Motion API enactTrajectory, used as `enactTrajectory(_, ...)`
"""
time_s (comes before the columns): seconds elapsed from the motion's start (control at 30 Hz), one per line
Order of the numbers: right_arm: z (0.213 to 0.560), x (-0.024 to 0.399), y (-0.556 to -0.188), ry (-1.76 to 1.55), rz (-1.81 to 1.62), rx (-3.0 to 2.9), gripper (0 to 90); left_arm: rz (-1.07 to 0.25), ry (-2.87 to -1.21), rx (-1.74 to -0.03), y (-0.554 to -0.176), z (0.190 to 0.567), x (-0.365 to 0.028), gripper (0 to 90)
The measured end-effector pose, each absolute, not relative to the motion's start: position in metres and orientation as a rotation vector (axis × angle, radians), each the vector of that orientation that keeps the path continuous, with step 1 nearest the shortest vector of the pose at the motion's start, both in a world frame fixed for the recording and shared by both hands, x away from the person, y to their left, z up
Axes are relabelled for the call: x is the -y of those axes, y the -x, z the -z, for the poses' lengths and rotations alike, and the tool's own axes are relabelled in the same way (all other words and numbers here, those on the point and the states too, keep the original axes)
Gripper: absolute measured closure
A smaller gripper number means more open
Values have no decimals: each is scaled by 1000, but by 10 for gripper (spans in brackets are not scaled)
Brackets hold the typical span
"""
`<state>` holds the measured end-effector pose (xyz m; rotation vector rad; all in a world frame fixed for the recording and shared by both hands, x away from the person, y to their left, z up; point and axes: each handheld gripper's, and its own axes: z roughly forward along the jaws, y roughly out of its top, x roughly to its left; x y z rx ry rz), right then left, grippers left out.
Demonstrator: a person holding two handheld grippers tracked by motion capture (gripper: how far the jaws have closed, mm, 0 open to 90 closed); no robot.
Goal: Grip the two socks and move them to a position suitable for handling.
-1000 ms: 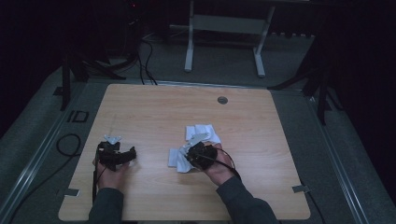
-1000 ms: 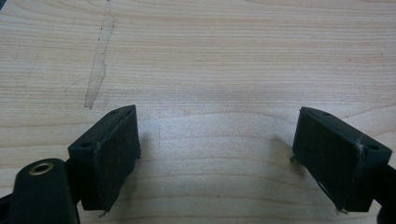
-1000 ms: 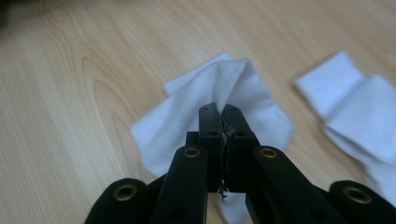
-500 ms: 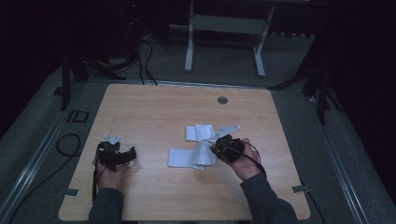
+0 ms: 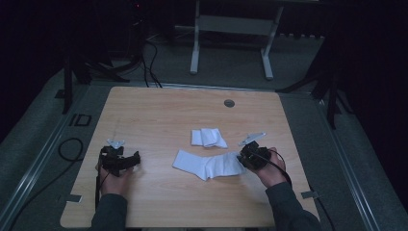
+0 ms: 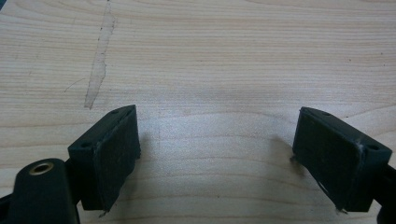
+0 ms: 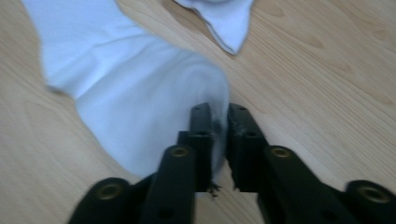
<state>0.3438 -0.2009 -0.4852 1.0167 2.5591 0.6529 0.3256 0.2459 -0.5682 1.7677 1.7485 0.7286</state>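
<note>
On the left, near the front edge of the wooden worktop (image 5: 159,110), the left tool (image 5: 126,161) rests low in the person's left hand (image 5: 114,175), with a black cable trailing back along the sleeve. In the left gripper view its two black jaws stand wide apart over bare wood grain, with nothing between them; a pale scuff mark (image 6: 99,60) runs across the boards to the far left of the jaws.

Toward the middle of the worktop lies a white sock (image 5: 207,164), stretched out flat from left to right, its left end broad and its right end reaching the right tool. Just beyond it, slightly farther from the person, sits a second white sock, folded (image 5: 208,137) into a small bundle; the two are near each other but apart in the high view.

On the right, the right tool (image 5: 243,159) is held in the person's right hand (image 5: 269,168), pointing left. In the right gripper view its jaws are nearly closed, pinching the end of the stretched sock (image 7: 140,107) between them. The corner of the folded sock (image 7: 224,21) shows at the top of that view.

Far beyond the socks, a small round grommet (image 5: 229,103) sits in the worktop near its far edge.
</note>
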Motion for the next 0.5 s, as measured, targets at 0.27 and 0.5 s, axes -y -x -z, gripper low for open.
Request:
enactTrajectory(0.27,487,200,-341,-995,-643,-2557,777,-728,-1768,-1749,-326,568,-246,148)
enactTrajectory(0.5,518,197,-338,-996,-573,-2630,853,-730,-1767,-1748,-326,568,-246,148)
